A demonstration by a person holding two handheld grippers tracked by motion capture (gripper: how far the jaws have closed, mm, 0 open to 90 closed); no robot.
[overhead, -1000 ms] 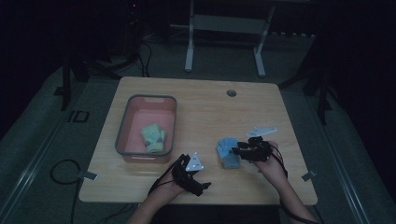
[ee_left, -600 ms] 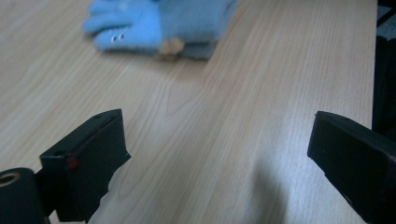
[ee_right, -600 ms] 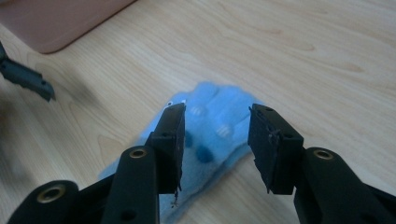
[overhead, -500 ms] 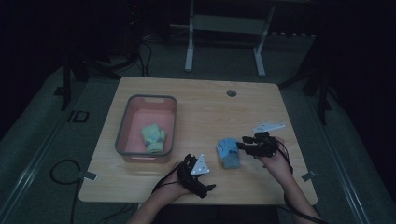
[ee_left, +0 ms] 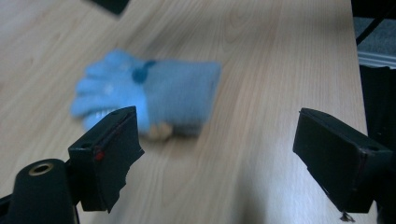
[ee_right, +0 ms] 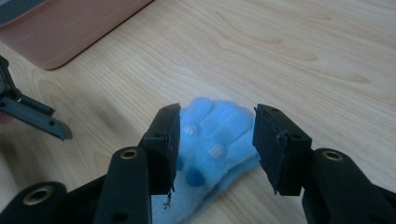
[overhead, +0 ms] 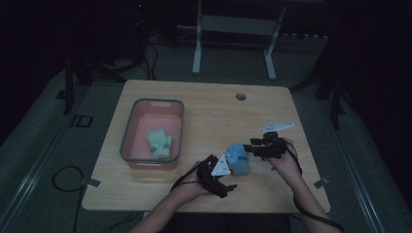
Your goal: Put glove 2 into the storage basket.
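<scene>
A light blue knitted glove (overhead: 238,158) lies flat on the wooden table (overhead: 209,111) near its front edge. My right gripper (overhead: 251,146) is at the glove's right side, open. In the right gripper view the right gripper (ee_right: 217,127) has one jaw on each side of the blue glove (ee_right: 217,140), over its finger end, with gaps showing. My left gripper (overhead: 222,172) sits just left of and in front of the glove. In the left gripper view the left gripper (ee_left: 217,130) stands wide open, and the blue glove (ee_left: 154,95) lies ahead of its left jaw, untouched.
A pink bin with a grey rim (overhead: 127,141) stands at the table's left and holds a green glove (overhead: 159,143). The bin's corner (ee_right: 70,32) shows at the top left of the right gripper view. A round cable hole (overhead: 240,96) is near the far edge.
My left gripper has moved right, closer to the blue glove. The right gripper shifted slightly back and to the right beside the glove. The glove stays where it was.
</scene>
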